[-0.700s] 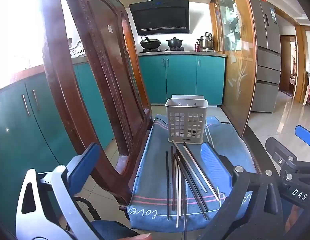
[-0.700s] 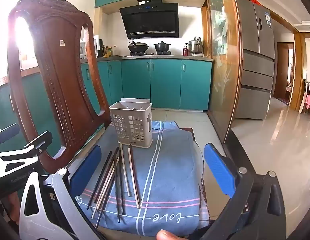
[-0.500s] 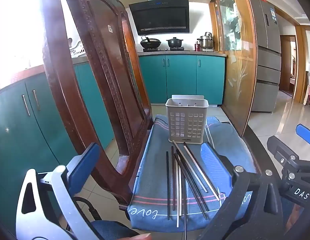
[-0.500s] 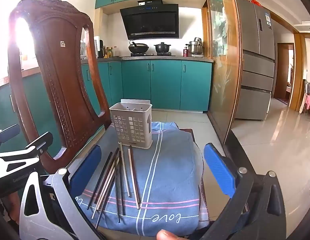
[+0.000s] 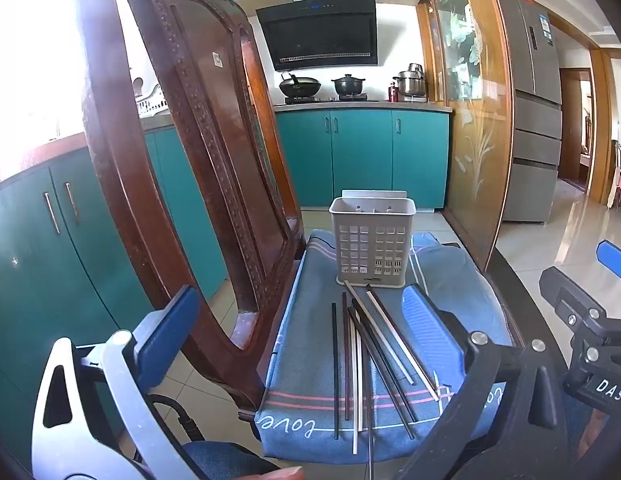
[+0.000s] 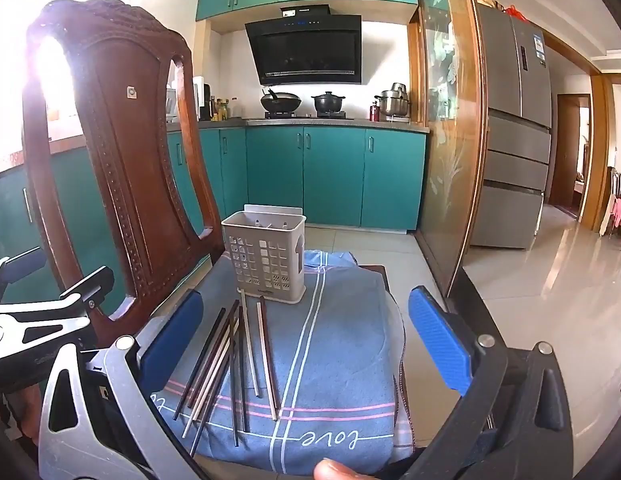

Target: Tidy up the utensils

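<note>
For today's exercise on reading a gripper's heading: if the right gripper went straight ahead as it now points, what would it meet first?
The open right gripper points along the blue cloth, right of the loose chopsticks. Likely first contact: the cloth itself, possibly the beige slotted plastic holder, though depth is unclear.

From my remote station, the blue cloth (image 6: 342,344) on the counter lies bare to the right of the chopsticks (image 6: 234,360), leaving my right gripper (image 6: 306,344), jaws wide apart, free passage there. A carved wooden chair back (image 5: 198,168) walls off the left edge, close beside my left gripper (image 5: 298,328). The slotted utensil holder (image 5: 372,240) stands at the far end, touching the chopstick tips, its open top unobstructed from above.
</note>
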Motion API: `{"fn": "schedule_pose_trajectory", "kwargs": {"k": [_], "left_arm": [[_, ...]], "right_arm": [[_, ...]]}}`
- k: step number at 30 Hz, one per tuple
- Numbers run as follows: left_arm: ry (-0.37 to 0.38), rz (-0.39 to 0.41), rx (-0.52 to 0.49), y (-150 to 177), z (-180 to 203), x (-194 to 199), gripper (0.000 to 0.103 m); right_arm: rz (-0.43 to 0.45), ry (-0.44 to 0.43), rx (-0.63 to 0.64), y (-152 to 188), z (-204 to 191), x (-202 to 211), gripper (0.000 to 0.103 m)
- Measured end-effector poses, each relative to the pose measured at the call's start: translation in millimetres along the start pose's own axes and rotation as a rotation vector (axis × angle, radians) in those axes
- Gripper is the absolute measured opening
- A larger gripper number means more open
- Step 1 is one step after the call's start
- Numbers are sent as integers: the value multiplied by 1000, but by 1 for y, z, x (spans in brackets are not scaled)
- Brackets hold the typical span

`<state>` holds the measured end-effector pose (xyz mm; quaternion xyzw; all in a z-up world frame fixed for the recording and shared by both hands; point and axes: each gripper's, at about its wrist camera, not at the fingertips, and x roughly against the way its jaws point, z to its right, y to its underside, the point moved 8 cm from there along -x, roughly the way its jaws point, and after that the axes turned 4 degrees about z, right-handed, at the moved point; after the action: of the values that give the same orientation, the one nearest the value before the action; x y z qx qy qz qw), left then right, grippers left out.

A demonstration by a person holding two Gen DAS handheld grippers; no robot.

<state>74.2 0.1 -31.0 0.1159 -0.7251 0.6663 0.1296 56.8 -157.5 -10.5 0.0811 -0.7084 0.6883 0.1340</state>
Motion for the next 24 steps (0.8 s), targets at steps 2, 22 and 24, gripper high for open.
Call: {"fn": "schedule_pose_trajectory", "kwargs": {"k": [2, 22, 24], "left_arm": [[-1, -1, 0, 1, 0, -1, 100], [-8, 2, -4, 3, -2, 2, 100], [-8, 3, -3, 3, -2, 2, 100]], "right_arm": [[-2, -2, 3, 0, -1, 0, 100], [3, -12, 7, 0, -6, 4, 100], [3, -15, 6, 0, -7, 4, 100]]}}
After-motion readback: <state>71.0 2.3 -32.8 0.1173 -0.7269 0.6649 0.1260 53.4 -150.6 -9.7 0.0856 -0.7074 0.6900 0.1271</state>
